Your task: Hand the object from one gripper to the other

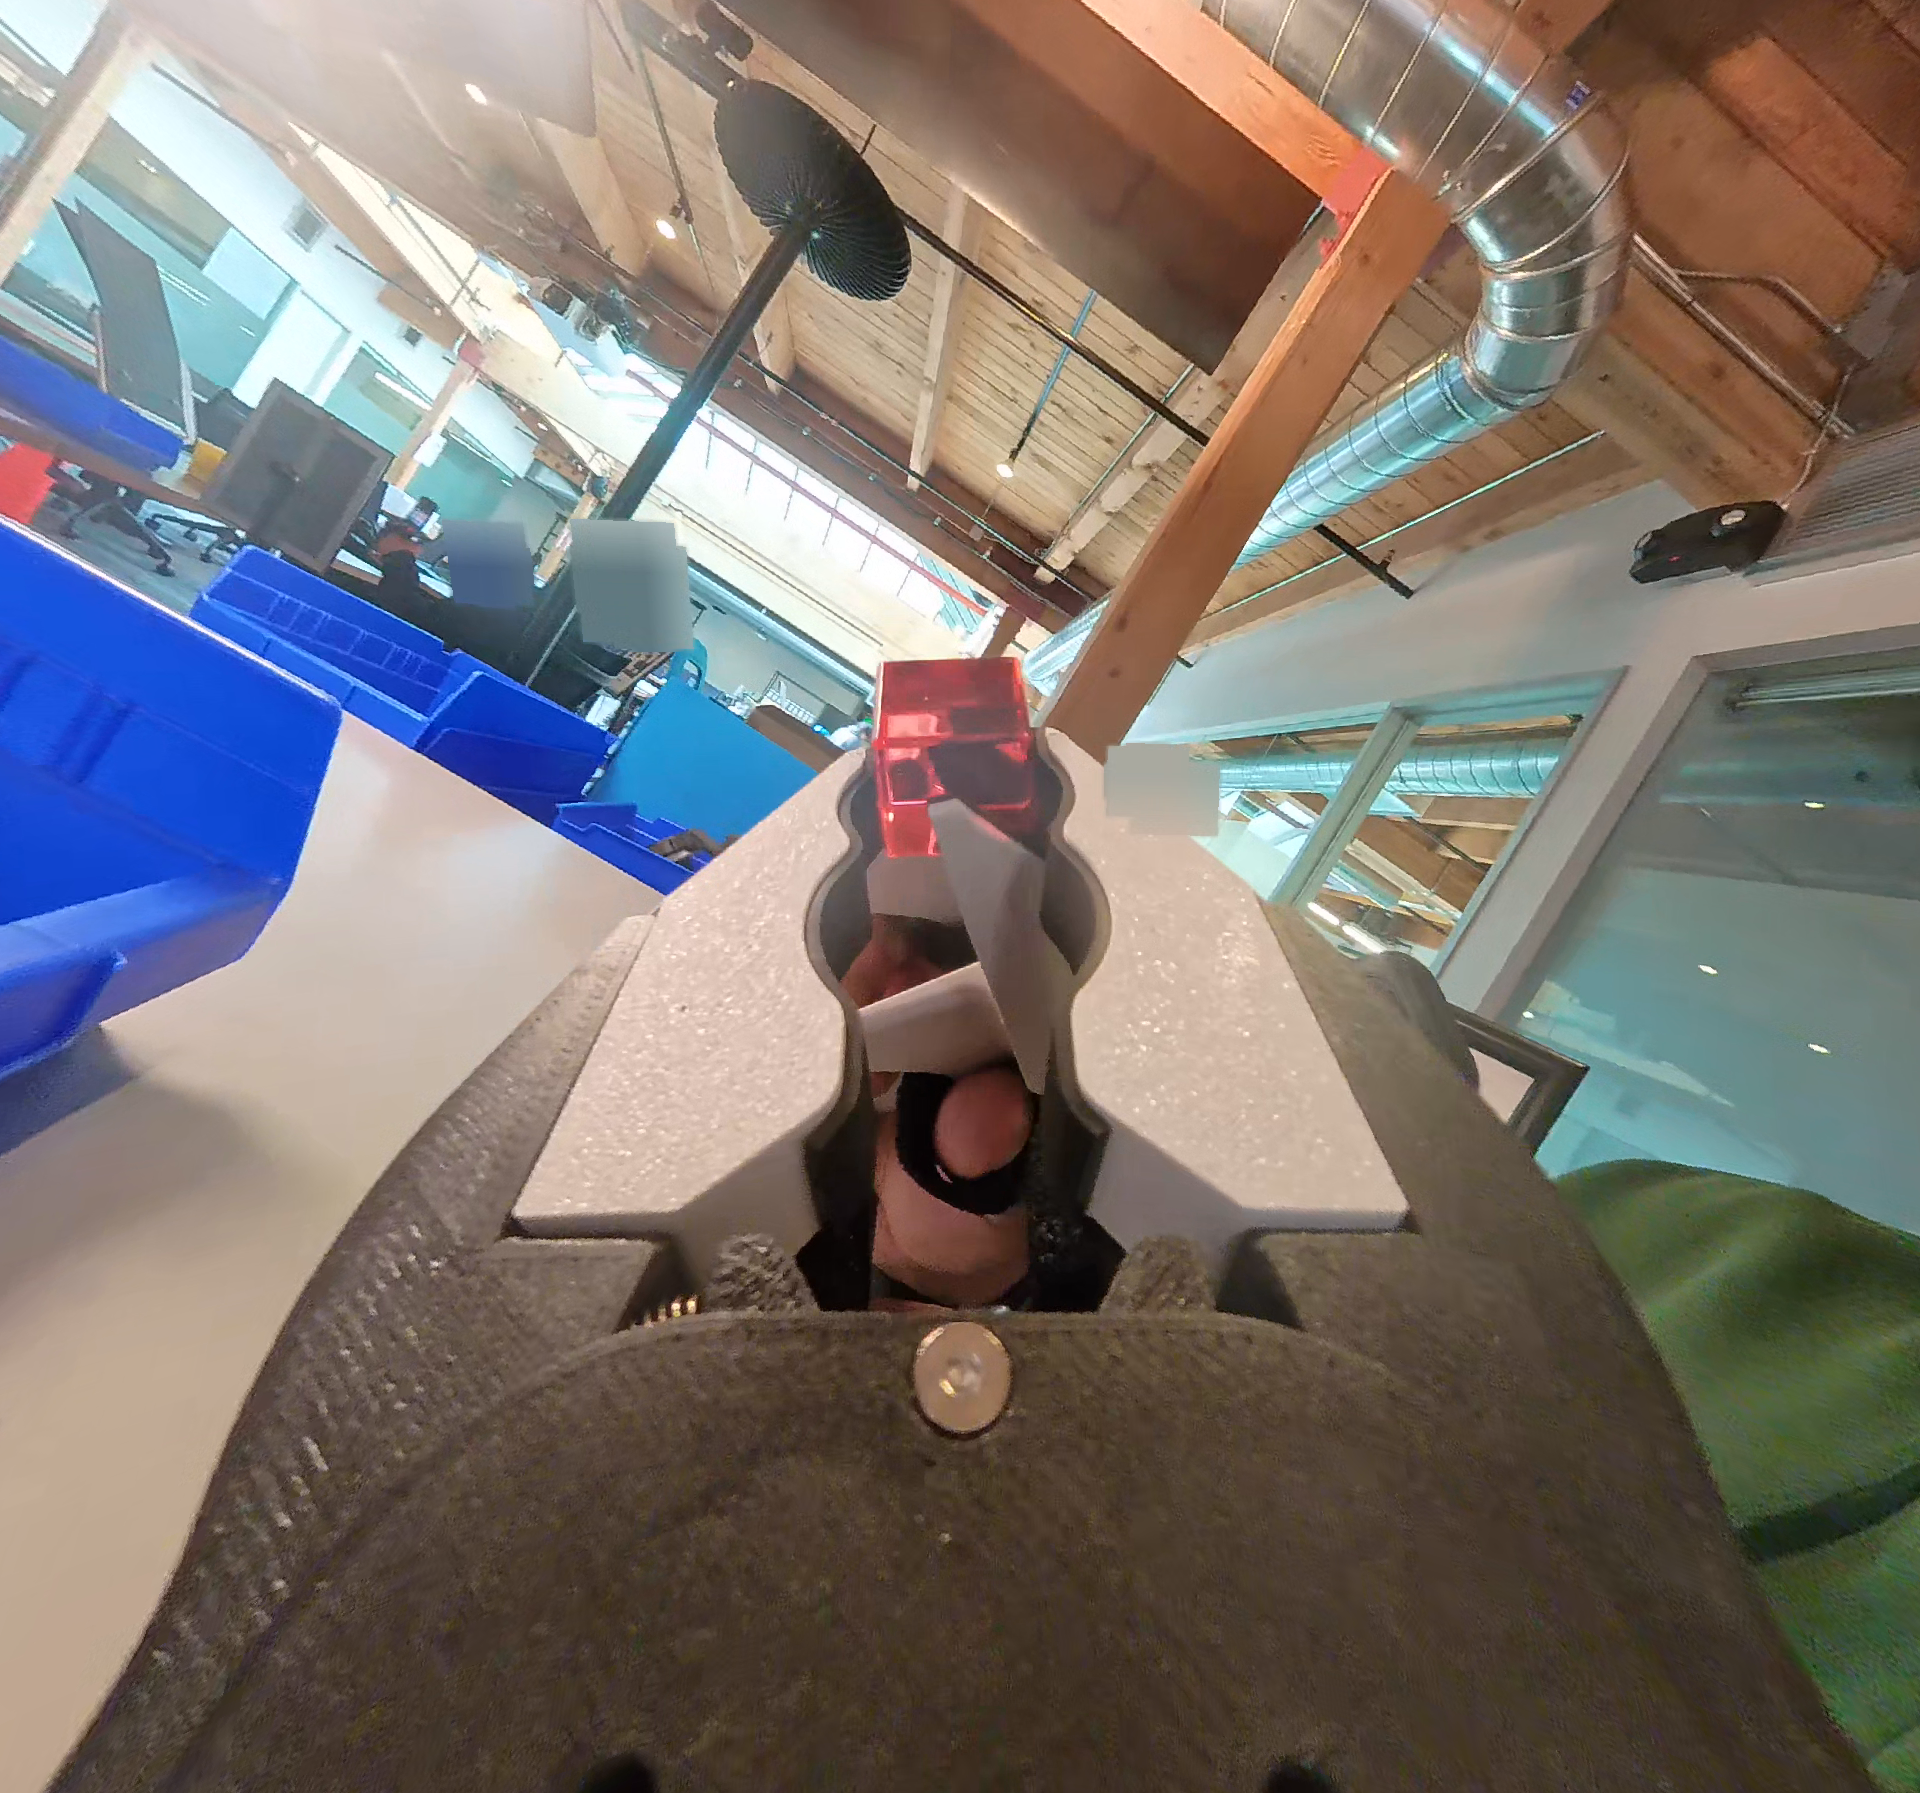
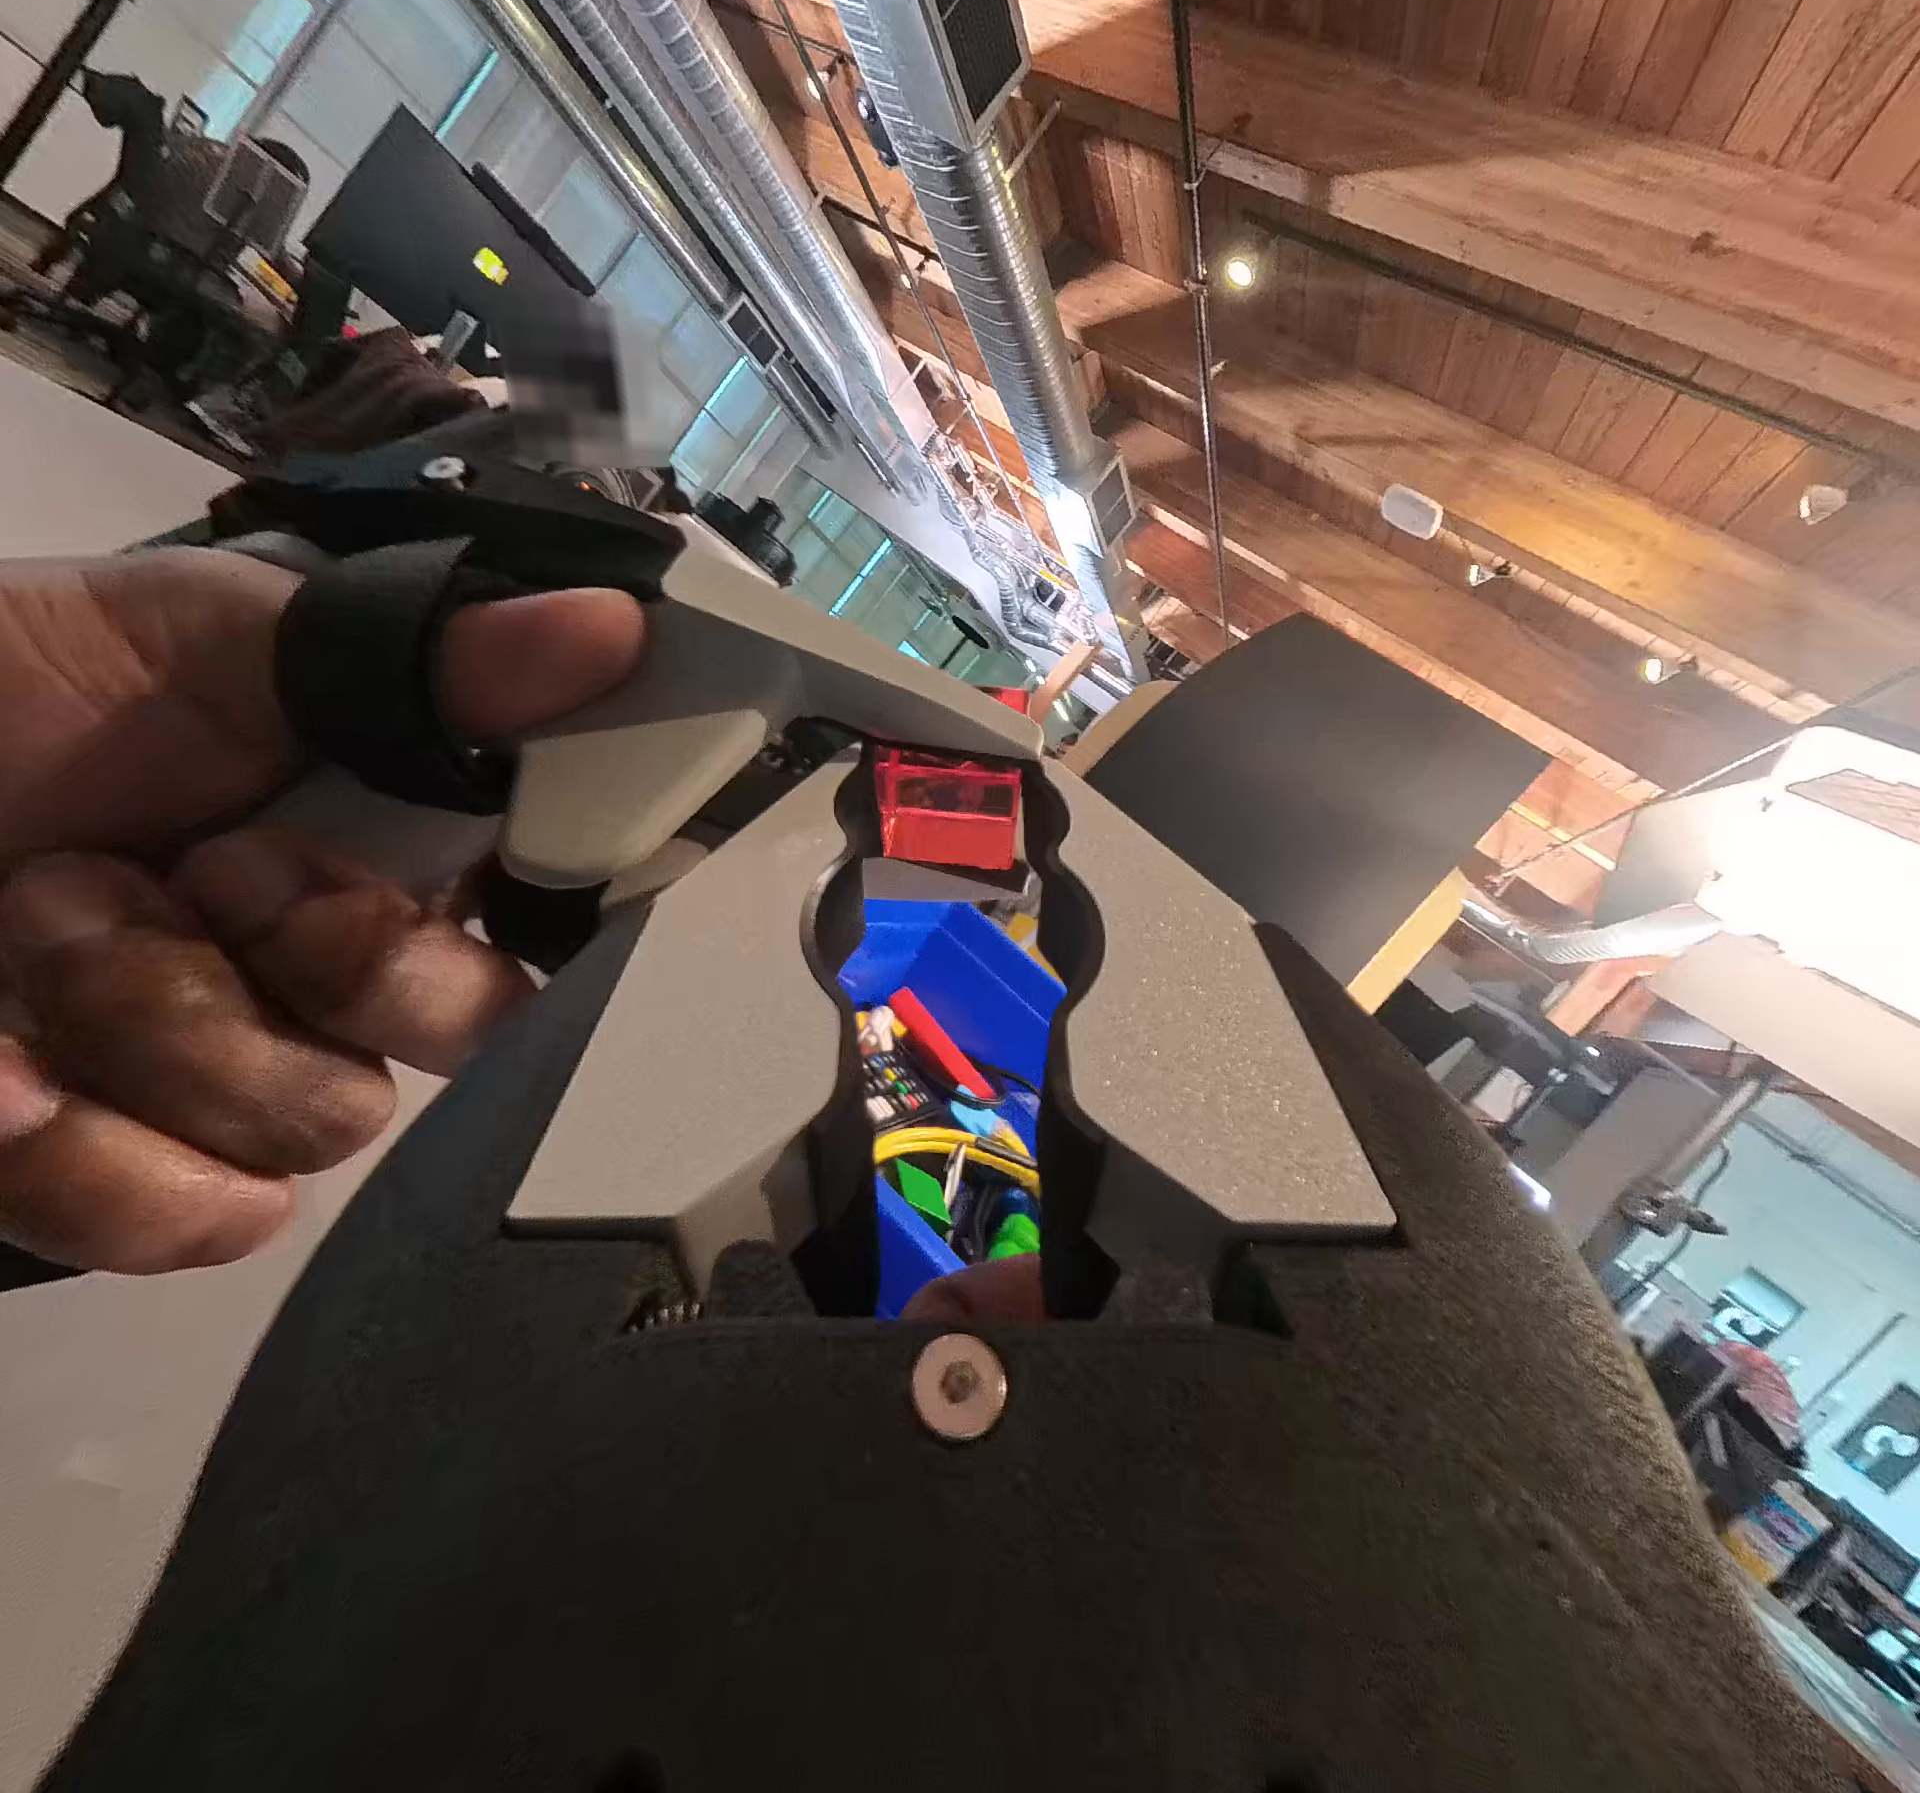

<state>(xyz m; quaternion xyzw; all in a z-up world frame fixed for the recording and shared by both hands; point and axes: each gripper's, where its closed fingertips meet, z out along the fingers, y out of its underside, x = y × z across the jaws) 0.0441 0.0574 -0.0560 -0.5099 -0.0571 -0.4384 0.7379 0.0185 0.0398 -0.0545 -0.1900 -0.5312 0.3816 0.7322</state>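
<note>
A small clear red cube (image 1: 956,746) sits between the fingertips of my left gripper (image 1: 956,767), which is shut on it. My right gripper (image 2: 948,798) is closed around the same red cube (image 2: 948,808) from the two other sides. In the right wrist view the left gripper's grey fingers (image 2: 883,694) lie above and below the cube, and a person's hand (image 2: 156,808) holds that gripper. In the left wrist view the right gripper's pale fingers (image 1: 997,912) show through the gap just behind the cube. Both grippers are held up in the air and tilted toward the ceiling.
Several blue bins (image 1: 156,808) stand on the white table (image 1: 364,1016) to the left. A blue bin (image 2: 966,974) holding mixed small items lies below the grippers. A green object (image 1: 1766,1380) is at lower right. A black panel (image 2: 1299,787) stands behind. The tips of both grippers are at nearly the same place.
</note>
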